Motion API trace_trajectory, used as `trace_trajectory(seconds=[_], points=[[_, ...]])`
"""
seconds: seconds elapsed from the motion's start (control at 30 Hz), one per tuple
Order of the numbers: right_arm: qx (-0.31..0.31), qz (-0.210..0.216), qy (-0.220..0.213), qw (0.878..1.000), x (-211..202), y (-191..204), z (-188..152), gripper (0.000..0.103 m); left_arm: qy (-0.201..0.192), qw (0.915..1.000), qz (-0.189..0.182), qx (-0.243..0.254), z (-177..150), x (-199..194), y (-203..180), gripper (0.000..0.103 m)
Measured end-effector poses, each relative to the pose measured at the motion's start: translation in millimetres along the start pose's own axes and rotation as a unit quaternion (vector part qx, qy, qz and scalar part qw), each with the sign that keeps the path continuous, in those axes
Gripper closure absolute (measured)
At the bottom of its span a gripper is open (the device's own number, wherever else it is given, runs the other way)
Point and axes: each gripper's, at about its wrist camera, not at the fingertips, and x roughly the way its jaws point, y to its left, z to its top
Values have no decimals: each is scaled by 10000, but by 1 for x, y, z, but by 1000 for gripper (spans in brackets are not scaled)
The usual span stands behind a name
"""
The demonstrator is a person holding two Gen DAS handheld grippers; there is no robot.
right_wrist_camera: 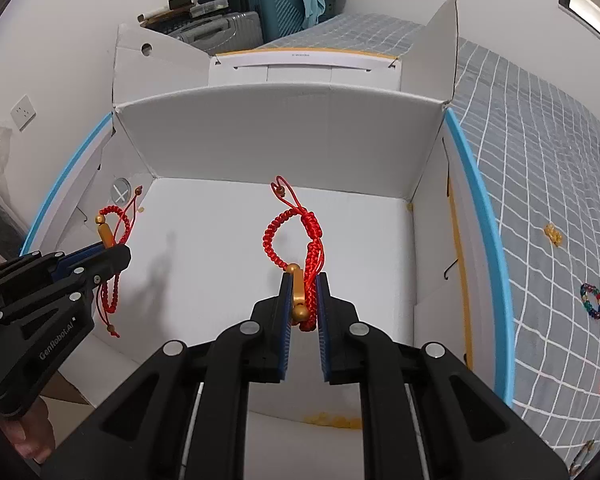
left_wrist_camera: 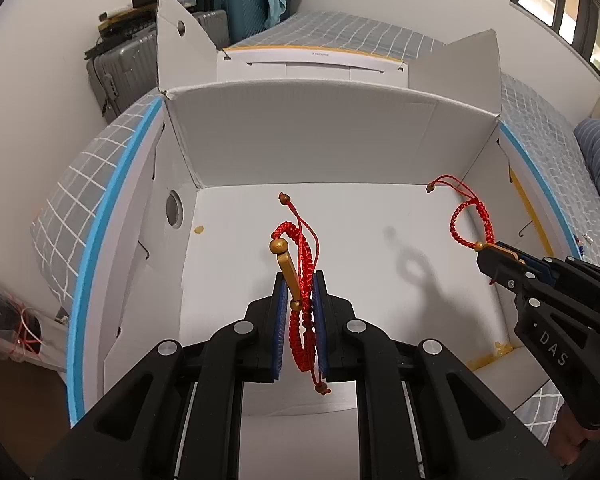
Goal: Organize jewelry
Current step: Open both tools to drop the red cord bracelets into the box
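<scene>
Two red braided bracelets, one per gripper, both over open white box [left_wrist_camera: 300, 128]. Left gripper [left_wrist_camera: 300, 300] clenched on left bracelet [left_wrist_camera: 300, 264]; loop sticks out at 12 o'clock past pads, tail cord hangs toward 6. Right gripper [right_wrist_camera: 303, 300] clamped on right bracelet [right_wrist_camera: 296, 240], gold bar between pads, loop at 12 o'clock.

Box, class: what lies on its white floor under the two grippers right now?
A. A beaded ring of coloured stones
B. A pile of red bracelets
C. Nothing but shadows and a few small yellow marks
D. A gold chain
C: the box floor is bare; both red bracelets hang clamped in the left gripper and right gripper.
</scene>
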Motion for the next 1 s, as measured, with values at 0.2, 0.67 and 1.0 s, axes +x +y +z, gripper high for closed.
trace_trajectory(seconds=[0.2, 0.67, 1.0], points=[[23, -11, 42, 10000, 3, -1, 0, 89, 24, 10000, 9, -18, 0, 4, 1, 89], [28, -101, -336, 9994, -19, -4, 4, 38, -227, 9995, 52, -203, 3, -15, 6, 41], [112, -293, -829, 9961, -50, -19, 3, 11, -639, 9977, 77, -200, 6, -38, -4, 14]])
